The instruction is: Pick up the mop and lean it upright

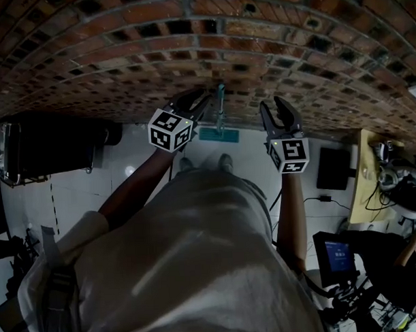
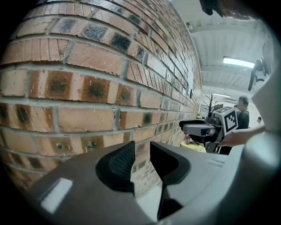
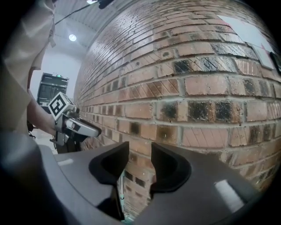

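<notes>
**Item:** mop (image 1: 220, 105). It stood upright against the brick wall (image 1: 122, 56), between the two grippers. Its long axis ran near vertical, with the thin handle up along the bricks and the teal head (image 1: 218, 134) down on the floor at the wall's foot.

**Surface:** pale tiled floor (image 1: 32, 202).

**Room:** a dark unit (image 1: 50, 147) stood by the wall at left. A yellowish table (image 1: 364, 184) carrying cables (image 1: 392, 172) stood at right.

**Left gripper** (image 1: 200, 99): jaws parted, nothing between them, only brick beyond.

**Right gripper** (image 1: 274, 106): jaws parted and empty. The mop handle showed past the gap, clear of both pads.
</notes>
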A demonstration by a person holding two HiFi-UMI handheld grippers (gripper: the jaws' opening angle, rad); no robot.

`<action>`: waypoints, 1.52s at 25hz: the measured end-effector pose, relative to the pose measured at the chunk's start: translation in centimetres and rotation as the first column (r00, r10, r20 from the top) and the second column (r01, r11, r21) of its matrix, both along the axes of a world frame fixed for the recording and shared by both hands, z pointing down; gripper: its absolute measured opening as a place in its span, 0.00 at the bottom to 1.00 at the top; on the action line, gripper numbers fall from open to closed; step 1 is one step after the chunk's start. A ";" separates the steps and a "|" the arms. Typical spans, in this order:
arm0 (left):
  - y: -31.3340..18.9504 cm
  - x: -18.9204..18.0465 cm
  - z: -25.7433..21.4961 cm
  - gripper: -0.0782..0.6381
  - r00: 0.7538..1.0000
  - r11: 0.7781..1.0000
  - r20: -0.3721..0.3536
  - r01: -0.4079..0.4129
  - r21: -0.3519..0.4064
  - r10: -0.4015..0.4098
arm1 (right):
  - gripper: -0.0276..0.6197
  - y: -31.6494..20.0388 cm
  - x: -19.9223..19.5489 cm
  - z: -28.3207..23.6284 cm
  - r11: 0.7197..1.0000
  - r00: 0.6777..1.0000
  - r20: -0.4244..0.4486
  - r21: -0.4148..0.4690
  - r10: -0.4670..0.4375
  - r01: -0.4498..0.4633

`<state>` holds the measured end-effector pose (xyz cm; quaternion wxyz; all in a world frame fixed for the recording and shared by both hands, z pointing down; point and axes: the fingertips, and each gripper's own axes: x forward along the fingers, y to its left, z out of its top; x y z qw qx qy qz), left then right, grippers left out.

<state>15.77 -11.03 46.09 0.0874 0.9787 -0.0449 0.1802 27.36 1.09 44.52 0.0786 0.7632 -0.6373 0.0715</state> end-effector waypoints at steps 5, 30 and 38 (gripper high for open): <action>-0.8 -0.9 0.2 0.29 1.000 1.000 0.003 0.029 0.001 -0.029 | 0.30 0.0 -0.5 1.2 1.000 1.000 0.025 -0.022 -0.012 0.012; -1.8 -4.4 1.7 0.29 0.992 0.992 0.027 0.127 -0.009 -0.127 | 0.29 -2.1 -2.5 3.3 0.991 0.993 0.039 -0.075 -0.108 0.111; -1.4 -4.4 1.9 0.29 0.992 0.992 0.035 0.122 -0.010 -0.122 | 0.29 -1.4 -2.3 4.2 0.991 0.994 0.052 -0.092 -0.097 0.102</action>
